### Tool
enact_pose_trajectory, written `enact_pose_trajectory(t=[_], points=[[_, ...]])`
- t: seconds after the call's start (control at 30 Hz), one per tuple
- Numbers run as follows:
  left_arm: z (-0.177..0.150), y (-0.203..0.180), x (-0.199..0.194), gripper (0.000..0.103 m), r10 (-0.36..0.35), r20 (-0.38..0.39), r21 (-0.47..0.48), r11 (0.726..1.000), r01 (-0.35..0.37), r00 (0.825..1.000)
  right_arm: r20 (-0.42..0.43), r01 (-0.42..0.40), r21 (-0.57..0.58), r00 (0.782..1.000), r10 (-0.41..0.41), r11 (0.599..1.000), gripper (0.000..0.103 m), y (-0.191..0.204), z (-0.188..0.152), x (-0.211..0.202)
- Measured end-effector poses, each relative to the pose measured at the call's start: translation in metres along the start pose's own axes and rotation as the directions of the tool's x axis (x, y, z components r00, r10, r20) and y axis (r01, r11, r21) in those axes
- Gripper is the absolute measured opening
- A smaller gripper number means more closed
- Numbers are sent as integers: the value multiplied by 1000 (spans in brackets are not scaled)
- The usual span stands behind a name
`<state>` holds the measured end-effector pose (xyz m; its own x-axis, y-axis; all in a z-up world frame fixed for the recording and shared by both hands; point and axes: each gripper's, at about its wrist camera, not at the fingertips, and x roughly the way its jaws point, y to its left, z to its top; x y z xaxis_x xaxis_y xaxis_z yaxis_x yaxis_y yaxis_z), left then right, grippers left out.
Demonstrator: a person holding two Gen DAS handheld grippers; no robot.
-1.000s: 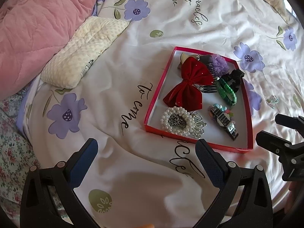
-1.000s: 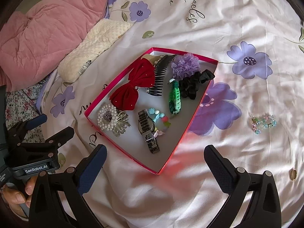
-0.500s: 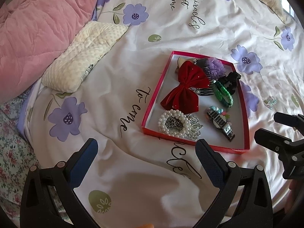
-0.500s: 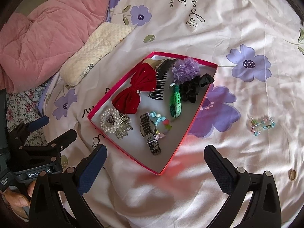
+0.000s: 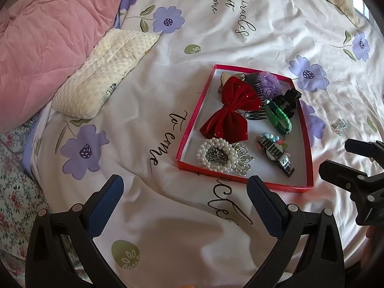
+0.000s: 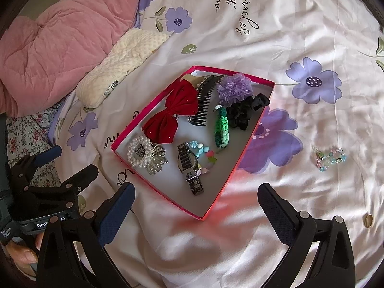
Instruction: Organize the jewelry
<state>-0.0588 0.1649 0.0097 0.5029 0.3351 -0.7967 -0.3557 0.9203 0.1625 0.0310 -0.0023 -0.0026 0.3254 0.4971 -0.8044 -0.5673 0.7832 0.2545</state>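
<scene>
A red-rimmed tray (image 5: 309, 158) (image 6: 249, 141) lies on the bedsheet. It holds a red velvet bow (image 5: 230, 110) (image 6: 174, 115), a pearl bracelet (image 5: 216, 154) (image 6: 139, 153), a watch (image 5: 276, 154) (image 6: 189, 168), a green braided piece (image 6: 222, 127), a black scrunchie (image 6: 247, 111), a purple scrunchie (image 6: 235, 87) and a black comb (image 6: 204, 100). A pastel bead bracelet (image 6: 330, 158) (image 5: 338, 124) lies on the sheet right of the tray. My left gripper (image 5: 184, 199) is open and empty, near the tray's left front corner. My right gripper (image 6: 195, 204) is open and empty, over the tray's near corner.
A cream pillow (image 5: 103, 72) and a pink quilt (image 5: 40, 48) lie at the left. A small gold ring (image 6: 369, 218) lies on the sheet at the right. The white sheet has purple flowers and script.
Both grippers have drawn back and up a little; the tray looks slightly smaller and farther. Nothing was picked up or let go.
</scene>
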Motion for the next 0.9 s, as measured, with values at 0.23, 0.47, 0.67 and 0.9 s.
enact_pose_trajectory(t=[0.23,0.47,0.67,0.9], points=[[0,0,0,103,-2,-1,-1,1000,2,1000,2,-3,2,1000,3,1000,103,-1,0,-1],[0,0,0,103,-2,1,4,1000,2,1000,-1,-4,-2,1000,4,1000,103,0,0,-1],[0,0,0,103,-1,1,3,1000,1,1000,-1,-3,-1,1000,3,1000,103,2,0,-2],[1,0,0,103,-1,6,7,1000,1,1000,-1,-3,-1,1000,3,1000,103,1,0,-2]])
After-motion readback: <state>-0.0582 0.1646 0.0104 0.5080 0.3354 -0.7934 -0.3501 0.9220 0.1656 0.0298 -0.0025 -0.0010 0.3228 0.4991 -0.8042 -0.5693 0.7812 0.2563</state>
